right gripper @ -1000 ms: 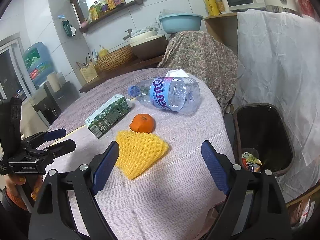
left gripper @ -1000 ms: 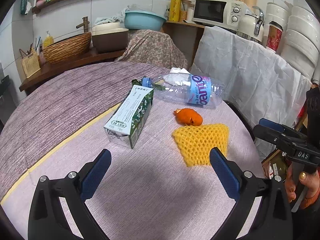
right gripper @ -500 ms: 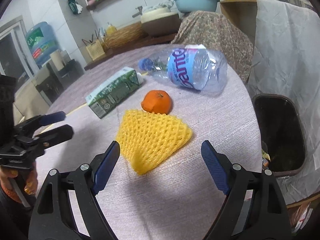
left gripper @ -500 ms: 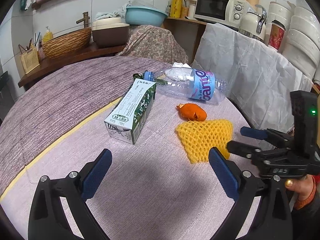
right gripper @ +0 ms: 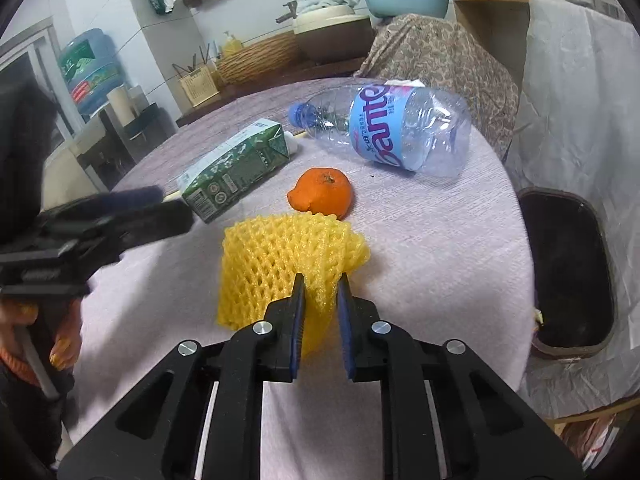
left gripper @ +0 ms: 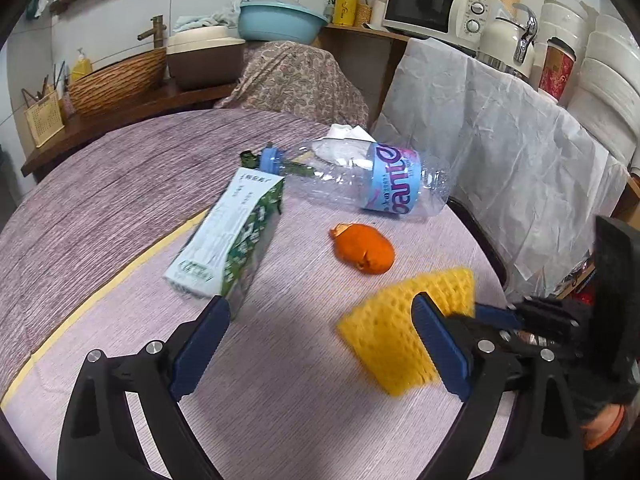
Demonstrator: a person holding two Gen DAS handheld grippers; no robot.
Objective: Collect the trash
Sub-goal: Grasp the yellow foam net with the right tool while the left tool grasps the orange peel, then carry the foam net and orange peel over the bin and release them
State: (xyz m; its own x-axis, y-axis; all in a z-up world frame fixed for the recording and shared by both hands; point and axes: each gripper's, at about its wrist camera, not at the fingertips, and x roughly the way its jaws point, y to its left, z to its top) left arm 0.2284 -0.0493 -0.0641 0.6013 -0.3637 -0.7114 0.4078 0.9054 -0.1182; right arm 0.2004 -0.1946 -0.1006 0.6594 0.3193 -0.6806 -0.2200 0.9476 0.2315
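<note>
Since the earlier frames the right hand-held gripper [right gripper: 321, 294] has come down onto the yellow foam net [right gripper: 280, 256] and gone from wide spread to nearly together, while the net's near corner has lifted and bunched off the bench [right gripper: 420, 240].

Left wrist view: the left hand-held gripper [left gripper: 320, 334] has its jaws wide and easing inward, with nothing between them but bare cloth. The milk carton [left gripper: 230, 240] lies just ahead of its left finger, long axis running away toward the bottle cap. The foam net sits by its right finger, partly hidden behind it, with the right tool reaching in from the right edge. The orange peel [left gripper: 364, 248] lies beyond, and the empty plastic bottle [left gripper: 360, 182] lies on its side farther back.

Right wrist view: the right jaws are closing on the net's near corner, the mesh squeezed between the blue pads [right gripper: 298, 320]. The rest of the net fans away toward the peel, which is just beyond it. The dark bin [right gripper: 568, 276] stands beside the bench edge, off to the right of this gripper. The right hand is clearly nearer the bin, so the carry probably turns on swinging the net rightward past the edge.
</note>
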